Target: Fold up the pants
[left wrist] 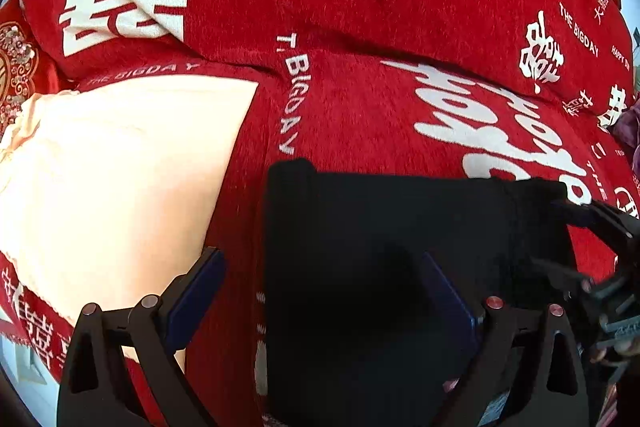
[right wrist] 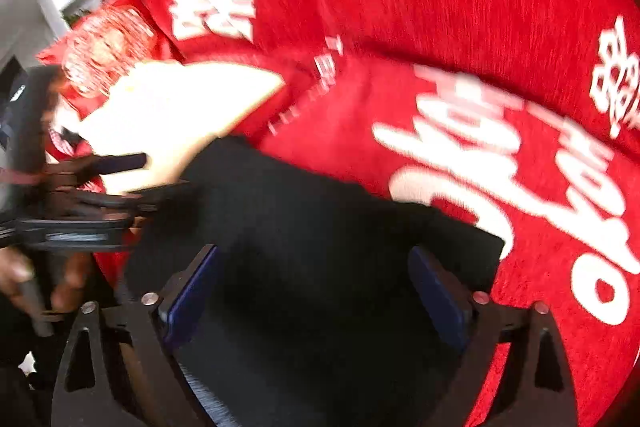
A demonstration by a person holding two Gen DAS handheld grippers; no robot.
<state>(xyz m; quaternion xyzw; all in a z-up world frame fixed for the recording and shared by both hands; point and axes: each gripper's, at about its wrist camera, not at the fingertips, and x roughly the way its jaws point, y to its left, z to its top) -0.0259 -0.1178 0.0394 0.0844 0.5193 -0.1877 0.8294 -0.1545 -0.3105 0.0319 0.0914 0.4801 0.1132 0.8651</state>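
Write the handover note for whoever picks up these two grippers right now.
Left gripper: open, empty, over the left part of the black pants.
Right gripper: open, empty, over the pants' right part.
Pants lie on the red blanket as a compact dark rectangle, beside a cream garment to their left.
Done: pants look folded at least once; how many layers cannot be told.
Left: probably a final fold or smoothing, if a smaller bundle is wanted. The right wrist view is blurred.
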